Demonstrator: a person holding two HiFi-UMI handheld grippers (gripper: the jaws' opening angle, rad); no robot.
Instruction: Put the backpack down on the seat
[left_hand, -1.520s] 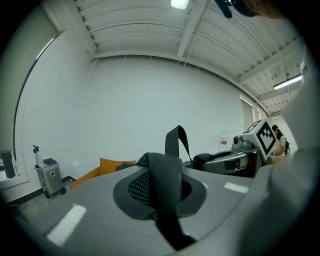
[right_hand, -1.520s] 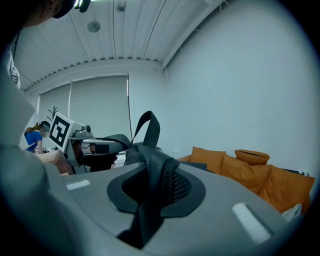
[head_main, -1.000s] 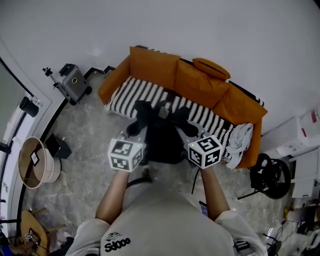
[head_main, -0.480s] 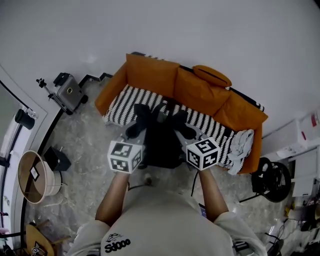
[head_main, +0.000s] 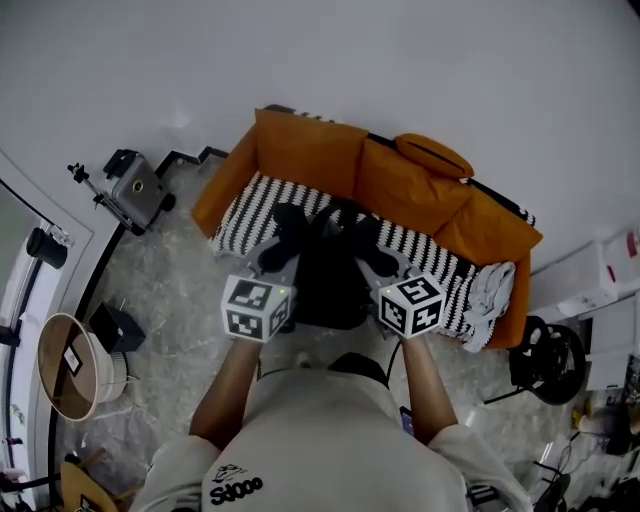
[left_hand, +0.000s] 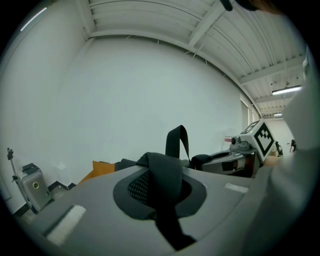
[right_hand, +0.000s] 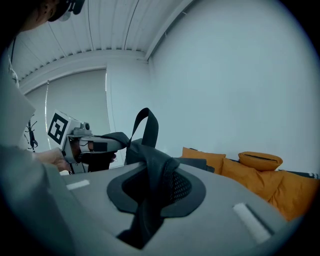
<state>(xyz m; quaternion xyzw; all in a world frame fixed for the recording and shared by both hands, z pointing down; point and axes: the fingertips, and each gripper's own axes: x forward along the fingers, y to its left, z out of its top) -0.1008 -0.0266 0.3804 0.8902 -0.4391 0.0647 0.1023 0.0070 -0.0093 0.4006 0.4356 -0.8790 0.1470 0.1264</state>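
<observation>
A black backpack (head_main: 328, 282) hangs between my two grippers, in front of and partly over the black-and-white striped seat (head_main: 258, 193) of an orange sofa (head_main: 305, 145). My left gripper (head_main: 282, 264) is shut on the left shoulder strap (left_hand: 161, 182), which fills its jaws. My right gripper (head_main: 376, 262) is shut on the other strap (right_hand: 156, 176). The bag's top loop (left_hand: 178, 141) stands up between them. Each gripper view shows the opposite gripper: the right gripper (left_hand: 239, 156) and the left gripper (right_hand: 85, 142). The bag's lower end is hidden behind the marker cubes and my arms.
Orange back cushions (head_main: 405, 185) line the sofa, with a small one (head_main: 433, 155) on top. A pale cloth (head_main: 490, 292) lies on the sofa's right end. A grey case (head_main: 137, 185) stands by the wall at left, a round basket (head_main: 70, 365) lower left, and a black wheel-like thing (head_main: 545, 358) at right.
The person has moved a little closer to the sofa, carrying the backpack along. The case and basket at left have slid down the picture. Both grippers stay shut on the straps.
</observation>
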